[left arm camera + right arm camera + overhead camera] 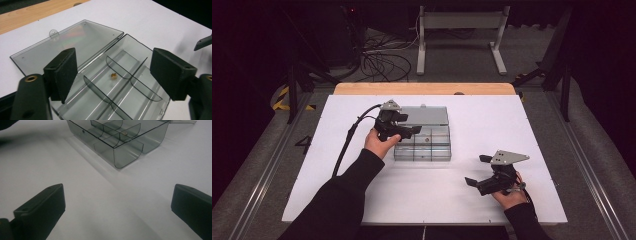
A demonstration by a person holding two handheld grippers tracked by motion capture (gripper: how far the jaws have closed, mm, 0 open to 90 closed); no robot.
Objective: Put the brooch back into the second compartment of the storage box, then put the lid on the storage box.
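A smoky clear plastic compartment box [432, 150] lies on the white board, its lid [424, 116] folded flat open on the far side. In the left gripper view, a small brownish piece [113, 75] rests in a middle compartment of the box [125, 55], beside the lid [67, 42]. My left gripper [408, 125] hovers over the box's left part, and its jaws [113, 53] stand wide apart with nothing between them. My right gripper [477, 170] is at the near right, open and empty [117, 188], facing the box [125, 155] across bare board.
The white board [512, 125] covers a wooden table whose far strip [422, 88] shows. Beyond it on the floor are cables [382, 62] and a white metal stand [459, 30]. Metal rails run along both sides.
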